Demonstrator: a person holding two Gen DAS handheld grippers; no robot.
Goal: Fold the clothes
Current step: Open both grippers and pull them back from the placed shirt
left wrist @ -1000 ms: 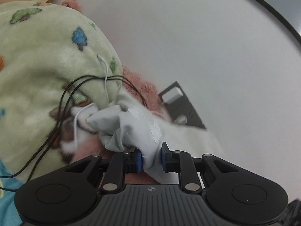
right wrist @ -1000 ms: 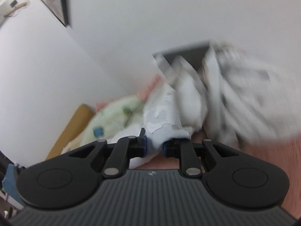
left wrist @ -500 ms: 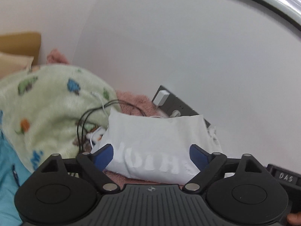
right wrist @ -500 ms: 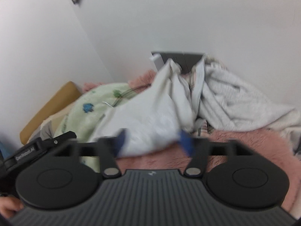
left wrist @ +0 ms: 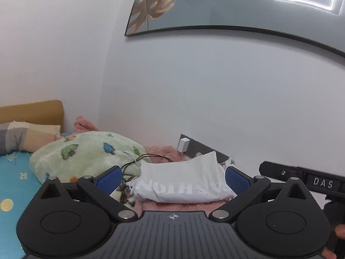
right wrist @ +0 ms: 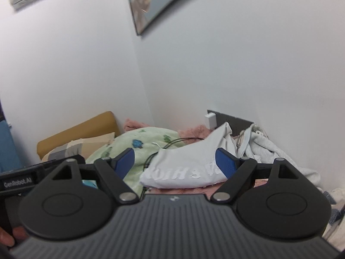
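A white wall (left wrist: 194, 90) is seen behind a bed, and a big picture (left wrist: 237, 6) of a gold leaf is hung high on it. The bed (left wrist: 13, 185) is covered with a blue sheet on the left and a pink fluffy rug (left wrist: 163, 151) by the wall. A brown headboard (right wrist: 77, 129) and a checked pillow (left wrist: 23, 136) are seen at the far left. A green blanket (left wrist: 86, 151) with little trees on it is piled next to the pillow. A heap of white towels (right wrist: 269, 149) is seen on the right, by the wall.

The folded white shirt (left wrist: 183, 183) is laid on the pink rug, between the green blanket and the towels. White letters are printed on it, and they are seen upside down. Thin black cables (left wrist: 151, 157) are draped over the blanket, just beside the shirt. A small white plug (left wrist: 183, 145) is stuck in a grey wall plate behind it.

The left gripper (left wrist: 172, 179) is held above and in front of the shirt. Its jaws have just been opening and are spread wide, with nothing pinched. The right gripper (right wrist: 174, 161) is held the same way. Its jaws have just been opened too, and the shirt is not touched by the blue pads (right wrist: 225, 164).
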